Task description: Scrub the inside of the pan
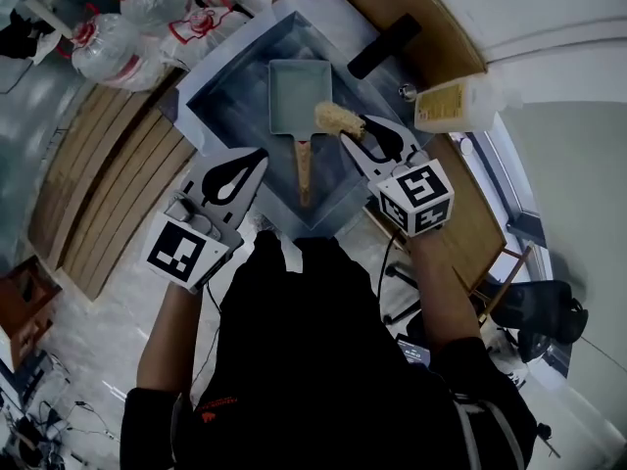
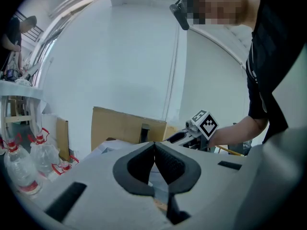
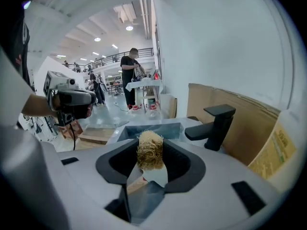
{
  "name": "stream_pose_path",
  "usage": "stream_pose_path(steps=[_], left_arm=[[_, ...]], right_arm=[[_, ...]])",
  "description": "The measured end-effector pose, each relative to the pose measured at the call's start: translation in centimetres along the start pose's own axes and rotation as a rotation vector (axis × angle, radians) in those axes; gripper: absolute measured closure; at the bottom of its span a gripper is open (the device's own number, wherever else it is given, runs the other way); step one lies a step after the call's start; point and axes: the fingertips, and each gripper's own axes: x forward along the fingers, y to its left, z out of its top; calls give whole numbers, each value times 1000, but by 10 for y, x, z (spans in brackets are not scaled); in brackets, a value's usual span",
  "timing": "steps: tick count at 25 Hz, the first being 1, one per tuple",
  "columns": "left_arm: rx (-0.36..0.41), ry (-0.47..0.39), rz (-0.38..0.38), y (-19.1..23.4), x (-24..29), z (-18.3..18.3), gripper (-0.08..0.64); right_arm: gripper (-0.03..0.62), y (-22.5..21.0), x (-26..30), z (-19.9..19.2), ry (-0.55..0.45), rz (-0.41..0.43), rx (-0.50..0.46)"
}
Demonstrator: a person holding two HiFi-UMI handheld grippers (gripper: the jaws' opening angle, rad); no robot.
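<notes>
Fibre scrubber is clamped in right gripper at rim of rectangular pan lying in sink. Left gripper is closed, empty. Scrubbing is judged not yet begun.

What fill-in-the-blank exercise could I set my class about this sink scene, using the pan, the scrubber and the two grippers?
1. The right gripper grips the scrubber, while the left gripper, jaws together, grips ____.
2. The pan lies inside the ____.
3. The pan's handle points ____ the person.
4. The tap is coloured ____.

Missing words: nothing; sink; toward; black.
</notes>
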Motion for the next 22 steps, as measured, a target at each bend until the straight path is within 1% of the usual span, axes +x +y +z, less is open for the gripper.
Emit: stream_pose_path(steps=[3, 7, 14, 22], left_arm=[[10, -3, 2, -6, -8, 8, 541], [24, -11, 7, -11, -17, 17, 541], [57, -30, 5, -18, -22, 36, 541], [84, -45, -25, -25, -16, 49, 541]], right_arm=[[431, 8, -18, 18, -44, 4, 14], [431, 14, -38, 32, -88, -3, 33], [430, 24, -64, 45, -155, 6, 92], [431, 32, -78, 59, -213, 7, 117]])
